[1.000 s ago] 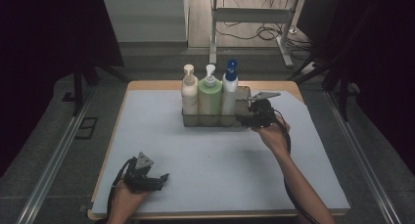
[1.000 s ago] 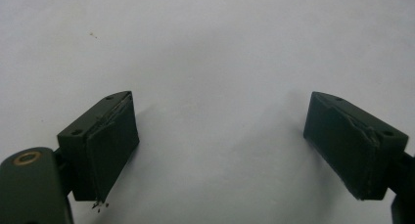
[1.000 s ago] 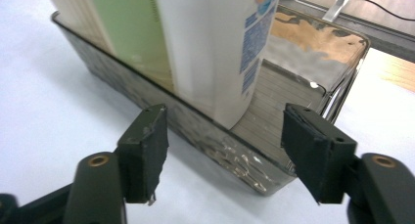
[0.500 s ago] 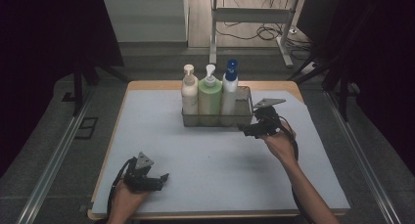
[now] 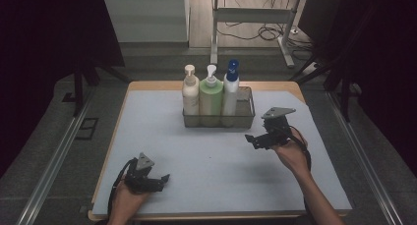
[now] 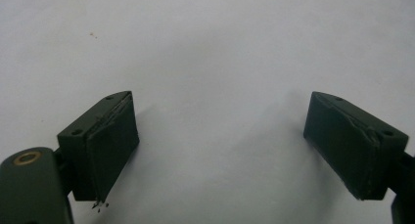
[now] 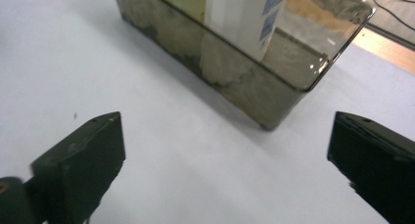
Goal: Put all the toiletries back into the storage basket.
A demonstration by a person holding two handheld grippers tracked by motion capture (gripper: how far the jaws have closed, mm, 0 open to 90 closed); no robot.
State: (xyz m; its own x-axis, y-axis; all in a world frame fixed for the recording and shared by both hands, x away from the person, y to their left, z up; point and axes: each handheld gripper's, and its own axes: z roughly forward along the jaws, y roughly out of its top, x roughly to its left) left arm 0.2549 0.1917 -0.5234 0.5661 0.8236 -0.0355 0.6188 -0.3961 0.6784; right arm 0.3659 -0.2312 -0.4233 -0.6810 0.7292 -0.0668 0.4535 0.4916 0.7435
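Observation:
A smoked clear tray (image 5: pixel 244 118) stands at the back middle of the pale blue mat and holds three upright pump bottles: cream (image 5: pixel 190 95), green (image 5: pixel 211 99), and white with a blue pump (image 5: pixel 230 90). My right gripper (image 5: pixel 253 139) hovers just in front of the tray's right end. Its jaws have just been opening and stand wide with nothing between them. In the right gripper view (image 7: pixel 225 155) the tray's corner (image 7: pixel 274 89) and the white bottle (image 7: pixel 244 18) lie ahead. My left gripper (image 5: pixel 162 179) rests near the front left, open over bare mat (image 6: pixel 220 141).
The mat (image 5: pixel 216 171) covers a wooden table whose edge (image 5: pixel 162 85) shows at the back. Metal rails (image 5: pixel 54 161) run along both sides. A desk frame with cables (image 5: pixel 255 28) stands on the floor beyond the table.
My right gripper has drawn back from the tray's right end toward the person, and its jaws have spread. The left gripper and the bottles stayed put.

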